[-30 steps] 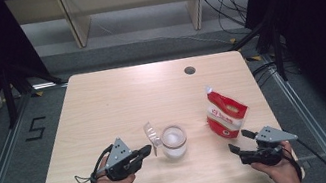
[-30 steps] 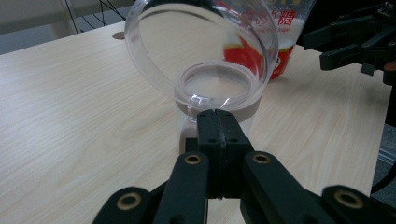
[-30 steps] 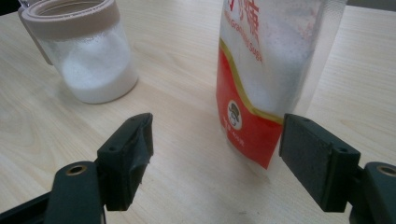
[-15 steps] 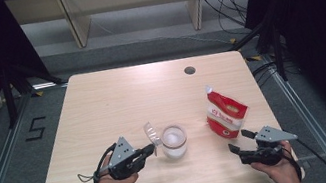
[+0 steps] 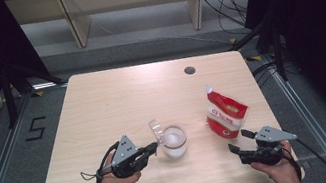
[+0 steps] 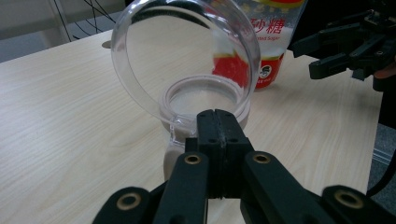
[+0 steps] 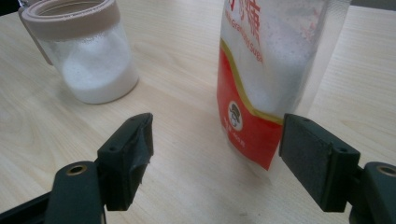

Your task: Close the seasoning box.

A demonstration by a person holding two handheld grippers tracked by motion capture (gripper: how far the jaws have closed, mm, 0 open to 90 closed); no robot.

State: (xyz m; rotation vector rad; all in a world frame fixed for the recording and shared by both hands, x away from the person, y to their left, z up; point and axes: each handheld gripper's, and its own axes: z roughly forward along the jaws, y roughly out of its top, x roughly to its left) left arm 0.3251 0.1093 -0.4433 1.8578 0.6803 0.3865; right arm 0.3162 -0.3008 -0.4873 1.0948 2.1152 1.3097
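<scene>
A clear jar [image 5: 174,143] of white sugar with a beige collar stands near the table's front middle. Its round clear lid [image 5: 156,128] is swung up and stands upright on its hinge. My left gripper [image 5: 154,147] is shut, its tips against the collar beside the hinge; in the left gripper view the jaws [image 6: 217,126] meet just below the jar's rim [image 6: 205,98] and the lid [image 6: 187,51]. A red and white sugar bag [image 5: 226,113] stands upright to the right. My right gripper [image 5: 238,140] is open and points at the bag [image 7: 266,79] from a little in front of it.
The wooden table [image 5: 103,107] has a small round hole [image 5: 190,70] near its far edge. Pale shelving stands behind the table and dark curtains hang at both sides. In the left gripper view the right gripper [image 6: 322,56] shows at the far right.
</scene>
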